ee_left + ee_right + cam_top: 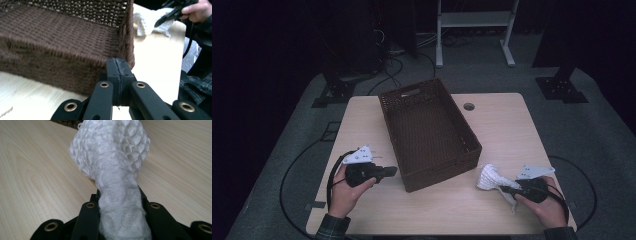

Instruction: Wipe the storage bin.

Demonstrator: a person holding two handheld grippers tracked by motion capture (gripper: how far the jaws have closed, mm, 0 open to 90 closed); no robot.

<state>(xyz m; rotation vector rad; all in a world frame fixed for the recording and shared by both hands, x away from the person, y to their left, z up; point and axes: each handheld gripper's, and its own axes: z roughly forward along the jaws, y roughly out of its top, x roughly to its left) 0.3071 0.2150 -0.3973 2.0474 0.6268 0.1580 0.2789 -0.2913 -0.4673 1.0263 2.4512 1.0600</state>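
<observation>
White knitted cloth [490, 176] is bunched up near the right front of the bench [502, 130], pinched by the right claw [506, 188]. Just left of it sits a brown woven basket [428, 131]. Left claw [391, 171] is pressed together, nothing in it, right beside the basket's near left corner.

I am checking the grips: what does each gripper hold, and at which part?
The right gripper clamps the white knitted cloth at its bunched lower end. The left gripper is shut, holding nothing.

- Dim room, dark beyond the table.
- Grey carpet floor [287, 130] with black cables [398, 64].
- White metal stand [474, 30] at the back.
- Light wooden table [507, 135].
</observation>
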